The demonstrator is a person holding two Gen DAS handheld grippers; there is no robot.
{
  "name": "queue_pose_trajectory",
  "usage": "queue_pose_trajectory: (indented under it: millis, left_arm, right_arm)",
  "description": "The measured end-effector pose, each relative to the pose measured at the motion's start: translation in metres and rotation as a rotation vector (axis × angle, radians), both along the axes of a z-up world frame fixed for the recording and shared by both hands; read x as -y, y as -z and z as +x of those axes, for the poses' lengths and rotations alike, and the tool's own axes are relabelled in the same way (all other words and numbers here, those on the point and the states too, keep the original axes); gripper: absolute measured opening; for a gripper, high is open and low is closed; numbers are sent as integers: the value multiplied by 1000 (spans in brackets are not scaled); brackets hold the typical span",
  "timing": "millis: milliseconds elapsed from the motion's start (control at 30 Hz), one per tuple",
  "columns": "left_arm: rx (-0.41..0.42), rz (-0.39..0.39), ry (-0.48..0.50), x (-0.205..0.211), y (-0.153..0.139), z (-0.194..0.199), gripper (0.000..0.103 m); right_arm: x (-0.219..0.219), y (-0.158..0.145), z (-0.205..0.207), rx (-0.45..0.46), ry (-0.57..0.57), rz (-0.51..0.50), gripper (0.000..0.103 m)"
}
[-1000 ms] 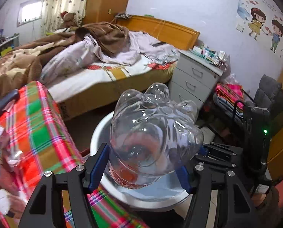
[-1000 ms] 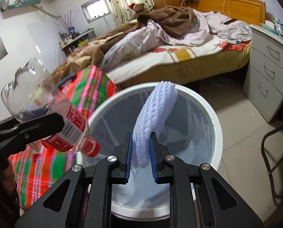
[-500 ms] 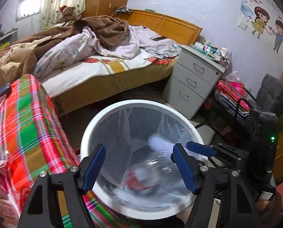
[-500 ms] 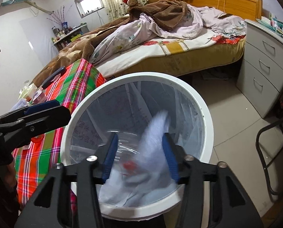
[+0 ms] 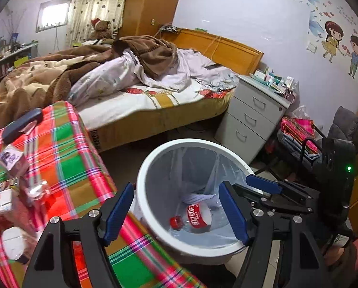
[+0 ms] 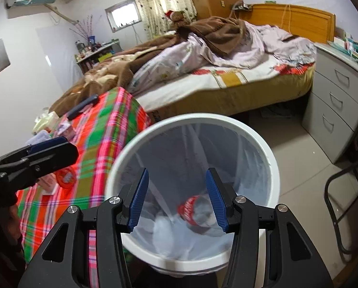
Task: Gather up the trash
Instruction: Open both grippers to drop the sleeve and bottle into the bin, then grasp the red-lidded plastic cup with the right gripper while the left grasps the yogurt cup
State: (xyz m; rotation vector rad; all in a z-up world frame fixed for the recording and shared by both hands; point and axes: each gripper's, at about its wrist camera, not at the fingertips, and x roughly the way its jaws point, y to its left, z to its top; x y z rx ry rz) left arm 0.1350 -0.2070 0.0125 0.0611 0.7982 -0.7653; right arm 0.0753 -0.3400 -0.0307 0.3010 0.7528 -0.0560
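Nearest in each wrist view are the gripper's own blue-padded fingers. The left gripper [image 5: 176, 212] has its fingers spread wide with nothing between them, and the right gripper [image 6: 177, 200] is likewise parted and empty. Both hang over the white bin [image 5: 145, 168], which is lined with a thin clear bag.

Down in the bin lies a clear plastic bottle [image 5: 198, 218] with a red label and red cap. It rests on its side, long axis roughly level, cap toward the plaid side. A pale foam sheet [image 5: 195, 196] lies just behind it. Both pieces read as already binned.

The next pickup, by my judgement, lies to the left of the bin, on the tabletop [image 5: 66, 158] under its red-and-green plaid cloth. There sit small cartons [image 5: 0, 204], a little printed box [image 5: 9, 159] and a white rounded thing [image 5: 15, 241], blurred. All of it lies left of the left gripper's fingers, near that hand. The right gripper is farther, with the bin between. So the left hand is the better placed.

Beyond stand the unmade bed [image 5: 135, 91] and a grey drawer unit [image 5: 253, 117].
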Motion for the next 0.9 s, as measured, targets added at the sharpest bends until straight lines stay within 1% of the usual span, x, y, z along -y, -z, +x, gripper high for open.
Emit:
queue_pose_trajectory:
  millis: [100, 267, 400, 467, 600, 667, 767, 900]
  left_arm:
    - [11, -1, -30, -14, -5, -2, 73]
    - [20, -23, -88, -48, -10, -3, 73]
    - [32, -32, -151, -79, -12, -4, 73]
    - [52, -22, -194, -94, -13, -6, 73]
    - [49, -18, -260, -125, -9, -6, 74]
    - [62, -12, -303, -141, -9, -9, 74]
    - [58, -14, -341, -160, -5, -9, 75]
    - [56, 11, -399, -183, 3, -10, 75]
  right_arm:
    - [-9, -6, 1, 24, -20, -7, 51]
    - [-24, -11, 7, 49, -52, -11, 51]
    - [-41, -13, 11, 67, -89, -14, 51]
    - [-51, -13, 15, 74, -112, -19, 51]
    - [-69, -13, 21, 80, -155, -20, 51]
    - [-78, -11, 24, 81, -176, -21, 51]
    - [-90, -8, 28, 76, -206, -19, 51]
    - [-105, -4, 32, 68, -243, -18, 51]
